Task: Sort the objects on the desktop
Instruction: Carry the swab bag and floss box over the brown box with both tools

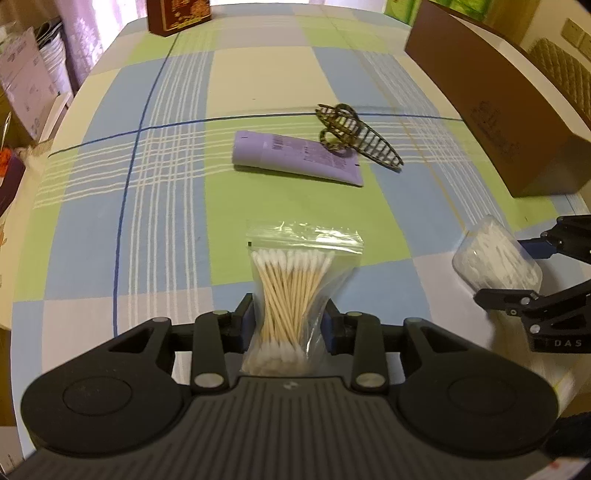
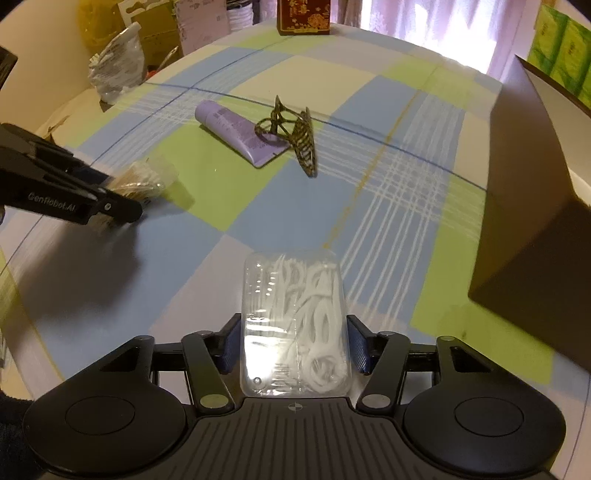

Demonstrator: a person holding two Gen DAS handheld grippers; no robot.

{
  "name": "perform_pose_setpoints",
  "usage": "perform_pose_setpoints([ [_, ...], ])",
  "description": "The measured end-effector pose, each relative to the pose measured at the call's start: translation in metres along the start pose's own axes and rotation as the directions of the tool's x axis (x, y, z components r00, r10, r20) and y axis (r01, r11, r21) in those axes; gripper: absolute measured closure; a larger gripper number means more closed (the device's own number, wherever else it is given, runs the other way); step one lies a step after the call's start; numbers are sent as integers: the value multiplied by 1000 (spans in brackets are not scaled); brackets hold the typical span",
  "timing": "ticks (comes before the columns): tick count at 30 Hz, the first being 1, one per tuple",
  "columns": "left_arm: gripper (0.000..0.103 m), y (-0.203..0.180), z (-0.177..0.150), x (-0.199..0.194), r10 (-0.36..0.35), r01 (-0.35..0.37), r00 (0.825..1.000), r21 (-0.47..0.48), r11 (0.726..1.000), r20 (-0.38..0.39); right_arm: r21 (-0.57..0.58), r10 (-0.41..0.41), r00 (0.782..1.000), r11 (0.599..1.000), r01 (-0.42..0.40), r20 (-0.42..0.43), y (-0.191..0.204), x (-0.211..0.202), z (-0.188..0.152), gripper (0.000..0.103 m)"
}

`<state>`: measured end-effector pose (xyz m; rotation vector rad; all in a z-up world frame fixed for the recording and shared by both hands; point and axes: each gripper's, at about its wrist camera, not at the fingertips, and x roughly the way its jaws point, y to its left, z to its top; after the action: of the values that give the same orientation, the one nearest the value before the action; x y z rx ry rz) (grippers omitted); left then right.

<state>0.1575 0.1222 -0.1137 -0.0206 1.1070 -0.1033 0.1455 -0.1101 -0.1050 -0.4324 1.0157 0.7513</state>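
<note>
My left gripper [image 1: 288, 321] is shut on a clear zip bag of cotton swabs [image 1: 295, 291], pinching it at the middle; the bag also shows in the right wrist view [image 2: 144, 181]. My right gripper [image 2: 293, 343] is shut on a clear plastic box of white floss picks [image 2: 295, 325], also in the left wrist view [image 1: 496, 254] at the right. A purple tube [image 1: 295, 157] lies mid-table with a dark lattice hair claw clip [image 1: 354, 134] resting partly on its end. Both show in the right wrist view: the tube [image 2: 236, 129] and the clip [image 2: 295, 133].
A checked tablecloth [image 1: 166, 184] covers the table. A large brown cardboard box [image 1: 491, 107] stands at the right, seen also in the right wrist view [image 2: 535, 203]. A red and gold box [image 2: 303, 16] stands at the far edge. Clutter lies beyond the left table edge.
</note>
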Motion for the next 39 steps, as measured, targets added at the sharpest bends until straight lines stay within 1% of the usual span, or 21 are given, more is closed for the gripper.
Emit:
perform_pose_setpoints([
  [3, 74, -3, -1, 0, -17, 17, 1000, 18, 1000, -1, 23, -8, 1000, 1000, 8, -7, 1, -6, -9, 49],
  [4, 77, -5, -2, 0, -25, 26, 1000, 26, 999, -3, 35, -14, 1000, 999, 14, -10, 1, -9, -13, 49],
  [6, 80, -11, -3, 0, -52, 52, 999, 41, 998, -6, 66, -27, 1000, 997, 28, -14, -1, -14, -21, 49],
  [9, 81, -25, -4, 1, -104, 105, 994, 81, 991, -17, 138, -54, 998, 989, 57, -28, -10, -24, -33, 49],
  [11, 82, -38, -3, 3, -145, 147, 989, 112, 983, -27, 192, -68, 997, 979, 74, -39, -20, -31, -41, 49],
  [14, 83, -58, 0, 6, -211, 216, 976, 134, 967, -48, 266, -97, 994, 958, 105, -46, -37, -44, -53, 49],
  [17, 83, -78, 4, 2, -258, 260, 965, 157, 953, -38, 330, -111, 994, 937, 112, -22, -54, -62, -61, 49],
  [19, 83, -89, 9, -5, -290, 290, 957, 160, 944, -22, 350, -123, 992, 930, 114, 5, -64, -76, -62, 49],
  [22, 83, -103, 21, -18, -310, 302, 951, 171, 938, 19, 362, -123, 991, 928, 94, 59, -79, -95, -57, 49],
  [25, 83, -117, 35, -32, -328, 312, 942, 173, 934, 71, 344, -112, 986, 937, 64, 122, -90, -111, -43, 49],
  [28, 83, -133, 51, -41, -345, 322, 931, 177, 930, 115, 315, -104, 976, 948, 40, 190, -103, -126, -29, 49],
  [31, 83, -152, 73, -46, -358, 329, 921, 186, 926, 153, 302, -104, 964, 953, 27, 243, -124, -138, -16, 49],
  [35, 83, -179, 105, -47, -367, 328, 910, 206, 922, 193, 307, -129, 950, 951, 37, 284, -162, -152, 0, 49],
  [38, 83, -202, 131, -46, -379, 331, 899, 226, 916, 219, 301, -166, 944, 951, 76, 287, -192, -154, 14, 49],
  [39, 83, -210, 141, -44, -379, 328, 898, 231, 916, 226, 297, -166, 944, 952, 78, 286, -202, -152, 19, 49],
])
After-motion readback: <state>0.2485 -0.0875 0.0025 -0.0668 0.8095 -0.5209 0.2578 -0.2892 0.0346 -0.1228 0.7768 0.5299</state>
